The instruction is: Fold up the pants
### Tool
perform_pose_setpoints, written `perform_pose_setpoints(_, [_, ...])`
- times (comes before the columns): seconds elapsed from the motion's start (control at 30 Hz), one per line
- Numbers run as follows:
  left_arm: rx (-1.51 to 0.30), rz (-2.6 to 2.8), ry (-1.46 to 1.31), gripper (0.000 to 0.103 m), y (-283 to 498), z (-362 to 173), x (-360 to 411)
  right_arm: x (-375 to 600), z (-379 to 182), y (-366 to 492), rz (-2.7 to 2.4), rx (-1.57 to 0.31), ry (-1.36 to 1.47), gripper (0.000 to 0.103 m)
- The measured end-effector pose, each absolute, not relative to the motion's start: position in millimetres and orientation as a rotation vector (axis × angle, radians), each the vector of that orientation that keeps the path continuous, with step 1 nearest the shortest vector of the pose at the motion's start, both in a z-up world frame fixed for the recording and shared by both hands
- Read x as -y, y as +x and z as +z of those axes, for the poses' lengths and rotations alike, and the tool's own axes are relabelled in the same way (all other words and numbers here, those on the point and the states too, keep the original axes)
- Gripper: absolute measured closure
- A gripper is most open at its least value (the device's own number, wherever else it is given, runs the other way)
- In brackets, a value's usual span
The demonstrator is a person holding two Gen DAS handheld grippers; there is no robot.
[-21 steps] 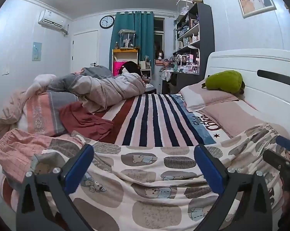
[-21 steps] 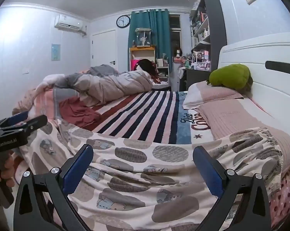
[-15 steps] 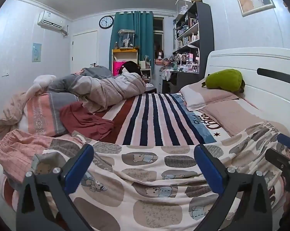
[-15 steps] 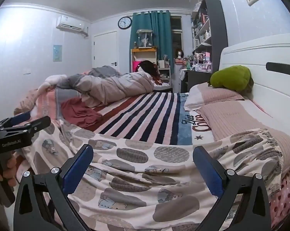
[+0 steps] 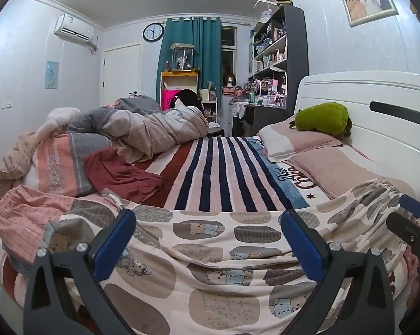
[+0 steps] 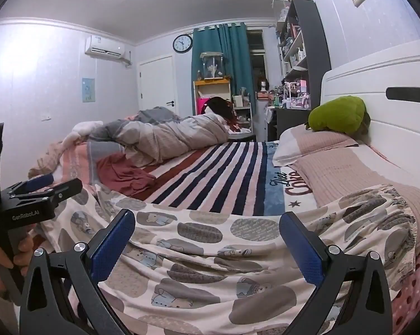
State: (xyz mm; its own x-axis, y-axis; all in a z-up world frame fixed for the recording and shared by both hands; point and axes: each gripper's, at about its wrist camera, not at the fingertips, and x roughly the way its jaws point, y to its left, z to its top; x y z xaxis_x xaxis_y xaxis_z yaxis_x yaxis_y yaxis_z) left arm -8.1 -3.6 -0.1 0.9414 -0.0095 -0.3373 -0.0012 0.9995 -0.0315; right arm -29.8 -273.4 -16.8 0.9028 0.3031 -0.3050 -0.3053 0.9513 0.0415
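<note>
Bear-print pants (image 5: 210, 251) spread flat across the near edge of the striped bed (image 5: 224, 173), elastic waistband toward the pink pillow (image 6: 349, 173) at right. Left gripper (image 5: 208, 244) and right gripper (image 6: 207, 243) both spread wide just above the cloth, gripping nothing. Possibly brushing the fabric, hard to tell.

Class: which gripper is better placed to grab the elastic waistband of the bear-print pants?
Right gripper: the gathered waistband of the bear-print pants lies on its side, while the left gripper hangs toward the other end.
</note>
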Motion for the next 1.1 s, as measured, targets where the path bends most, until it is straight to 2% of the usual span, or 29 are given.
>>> perform_pose_setpoints(1.1, [-0.352, -0.013, -0.039, 0.001, -5.6, -5.2, 5.5, 271.3, -23.8, -28.1, 0.307, -0.331, -0.018, 0.001])
